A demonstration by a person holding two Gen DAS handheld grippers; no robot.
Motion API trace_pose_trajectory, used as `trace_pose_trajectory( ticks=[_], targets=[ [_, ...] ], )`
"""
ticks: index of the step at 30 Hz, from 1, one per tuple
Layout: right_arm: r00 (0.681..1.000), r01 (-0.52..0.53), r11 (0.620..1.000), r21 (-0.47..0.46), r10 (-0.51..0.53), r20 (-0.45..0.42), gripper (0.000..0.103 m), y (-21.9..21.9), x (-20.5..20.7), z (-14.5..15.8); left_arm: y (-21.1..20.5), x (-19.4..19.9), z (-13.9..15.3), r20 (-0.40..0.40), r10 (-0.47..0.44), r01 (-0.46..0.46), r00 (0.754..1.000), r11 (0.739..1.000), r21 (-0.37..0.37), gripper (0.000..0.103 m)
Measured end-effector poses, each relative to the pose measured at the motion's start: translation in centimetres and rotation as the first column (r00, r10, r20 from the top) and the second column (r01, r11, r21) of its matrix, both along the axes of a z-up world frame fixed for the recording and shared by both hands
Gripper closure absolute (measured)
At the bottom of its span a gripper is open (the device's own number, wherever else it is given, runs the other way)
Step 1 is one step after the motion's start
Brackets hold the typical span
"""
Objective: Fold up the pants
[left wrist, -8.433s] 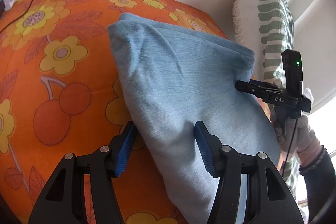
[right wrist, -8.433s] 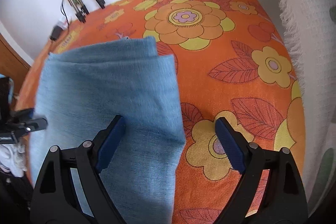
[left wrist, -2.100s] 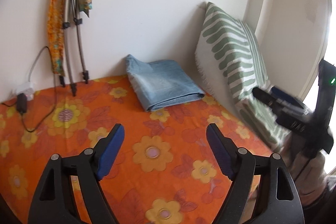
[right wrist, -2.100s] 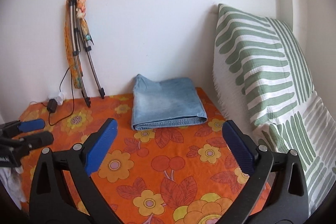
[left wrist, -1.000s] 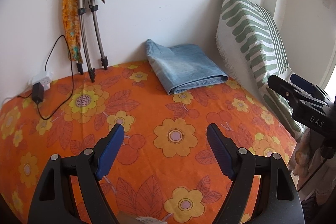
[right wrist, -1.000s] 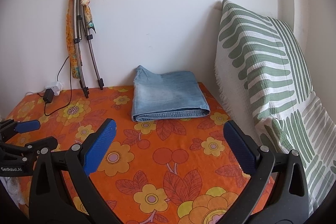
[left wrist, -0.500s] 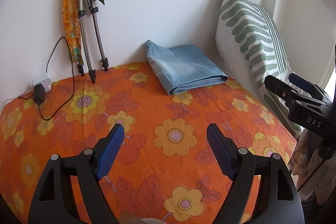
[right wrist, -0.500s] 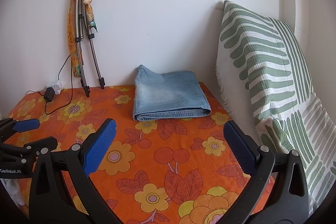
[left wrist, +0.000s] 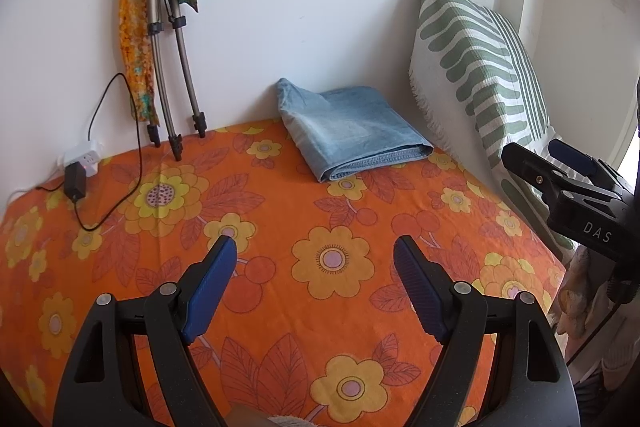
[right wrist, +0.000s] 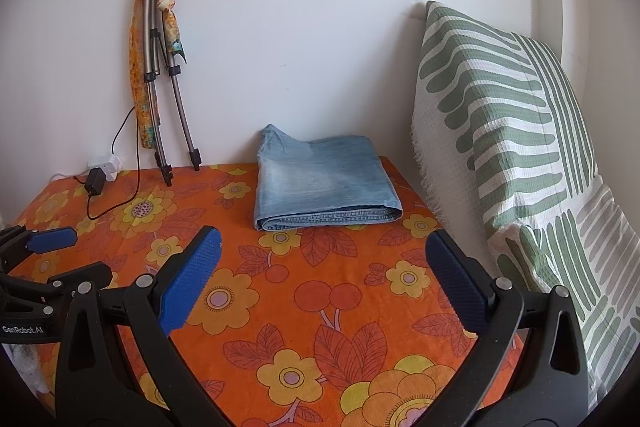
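While both tools hang over the bed, this is how things sit, from near to far.

Left gripper (left wrist: 314, 251): its blue fingers are wide apart, and nothing is between them.
Right gripper (right wrist: 322, 243): its blue fingers are wide apart too, with nothing held.
Bed cover (right wrist: 320, 307): orange with flowers, bare right under and in front of both sets of fingers.
Pants (right wrist: 324, 187): folded into a flat blue stack, far ahead of the fingers, back by the wall.
Which way: straight ahead of the right fingers, ahead and a bit right of the left fingers.
Long side: it runs across, left to right, with the thick folded edge facing the fingers.
Nearer hand: I think the right one.
Job: it looks done.
Pillow (right wrist: 500, 115): green and white, just right of the pants.
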State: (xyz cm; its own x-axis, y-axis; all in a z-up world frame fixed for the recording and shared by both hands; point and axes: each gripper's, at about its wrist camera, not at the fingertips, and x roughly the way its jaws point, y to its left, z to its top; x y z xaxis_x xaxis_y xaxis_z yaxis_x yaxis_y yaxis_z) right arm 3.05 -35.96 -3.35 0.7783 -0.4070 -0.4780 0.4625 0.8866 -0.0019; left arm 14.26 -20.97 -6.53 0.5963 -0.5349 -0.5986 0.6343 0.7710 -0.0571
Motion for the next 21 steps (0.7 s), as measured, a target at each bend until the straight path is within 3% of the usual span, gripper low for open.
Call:
trace_pose_trajectory(
  ticks=[21],
  targets=[
    [1.000,-0.024,1.000,-0.002,0.024,-0.003,0.000,0.64,0.67,-0.02,0.61,-0.64,0.63,0.048,0.002,-0.002,0.999,1.000,-0.008,0.022]
  ],
)
